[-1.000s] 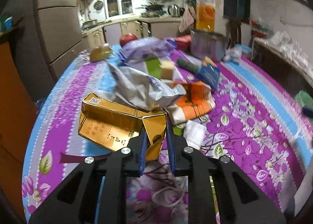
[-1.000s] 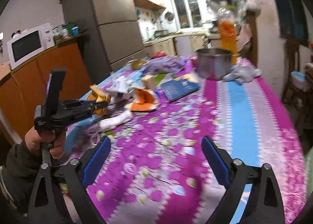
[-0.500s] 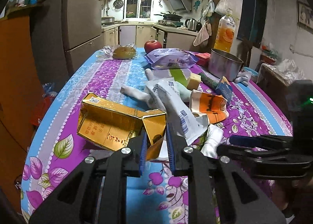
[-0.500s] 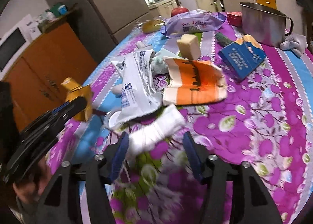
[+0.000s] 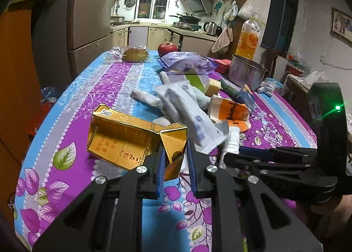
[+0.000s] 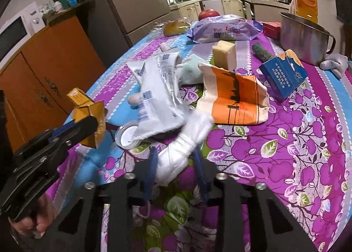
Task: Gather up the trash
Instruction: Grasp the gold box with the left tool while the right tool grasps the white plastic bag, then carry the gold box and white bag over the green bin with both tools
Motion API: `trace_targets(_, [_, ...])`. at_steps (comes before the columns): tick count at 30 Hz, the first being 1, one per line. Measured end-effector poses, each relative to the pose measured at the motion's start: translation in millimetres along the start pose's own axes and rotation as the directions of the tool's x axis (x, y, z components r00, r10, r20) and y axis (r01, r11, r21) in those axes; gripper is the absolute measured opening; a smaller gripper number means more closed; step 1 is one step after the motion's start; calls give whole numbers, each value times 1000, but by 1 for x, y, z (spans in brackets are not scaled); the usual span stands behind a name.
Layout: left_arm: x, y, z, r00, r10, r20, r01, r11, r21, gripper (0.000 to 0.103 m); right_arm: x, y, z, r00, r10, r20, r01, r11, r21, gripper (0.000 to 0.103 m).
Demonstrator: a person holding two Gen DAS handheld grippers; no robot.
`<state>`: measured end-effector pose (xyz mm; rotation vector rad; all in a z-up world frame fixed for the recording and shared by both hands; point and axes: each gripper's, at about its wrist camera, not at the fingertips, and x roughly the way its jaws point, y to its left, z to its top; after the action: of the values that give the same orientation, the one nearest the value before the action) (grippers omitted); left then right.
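Now the left tongs (image 5: 175, 164) pinch the gold box (image 5: 132, 137) to lift it off the desk (image 5: 105, 82) near its left edge, while the right tongs (image 6: 176, 170) are closing around the white sock (image 6: 182, 150) to grab it too.

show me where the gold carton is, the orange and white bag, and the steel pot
gold carton (image 5: 123, 139), left wrist view, on its printed front face.
orange and white bag (image 6: 235, 100), right wrist view, on the orange panel.
steel pot (image 6: 301, 34), right wrist view, on its outer wall.

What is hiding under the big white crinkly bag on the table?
A round white lid pokes out from under the white bag, and a pale green glove shows behind it. Whatever else lies beneath is covered.
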<state>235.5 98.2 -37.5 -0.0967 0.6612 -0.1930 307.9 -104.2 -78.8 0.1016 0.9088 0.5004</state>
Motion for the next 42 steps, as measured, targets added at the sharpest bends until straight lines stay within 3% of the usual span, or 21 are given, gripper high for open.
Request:
trace_targets(3, [0, 3, -2, 1000, -8, 0, 8, 1000, -8, 17, -17, -3, -4, 1000, -3, 20, 3, 999, -31, 22])
trace_targets(6, [-2, 2, -3, 1000, -23, -2, 23, 1000, -7, 17, -40, 2, -10, 997, -69, 40, 74, 988, -137, 22])
trace_targets(9, [-2, 0, -5, 999, -40, -13, 40, 999, 4, 17, -59, 9, -17, 986, -165, 28, 166, 943, -287, 22])
trace_targets(11, [5, -2, -8, 998, -51, -40, 51, 999, 12, 17, -60, 8, -22, 983, -185, -17, 168, 925, -341, 22])
trace_targets(13, [12, -3, -12, 996, -60, -72, 61, 998, 17, 19, -54, 1, -24, 983, -177, -58, 147, 929, -338, 23])
trace_targets(18, [17, -5, -20, 993, -57, -104, 58, 998, 8, 21, -50, -17, -23, 991, -117, -71, 97, 966, -239, 33])
trace_targets(25, [20, -5, -20, 992, -36, -117, 37, 999, 6, 21, -41, -23, -22, 994, -83, -67, 69, 981, -181, 31])
trace_targets(27, [17, -9, -20, 995, -18, -100, 20, 1000, 19, 16, -43, -19, -25, 995, -88, -55, 76, 979, -190, 27])
trace_targets(31, [7, -14, -17, 999, -6, -54, 7, 1000, 19, 16, -46, -13, -29, 995, -103, 2, 102, 975, -197, 22])
trace_targets(35, [-9, -24, -8, 1000, -6, -1, 6, 1000, 24, 16, -71, -8, -36, 987, -114, 116, 135, 973, -188, 22])
trace_targets(42, [-28, -57, 2, 994, -97, 50, 94, 994, 52, 16, -132, -2, -44, 932, -168, 321, 227, 961, -156, 22])
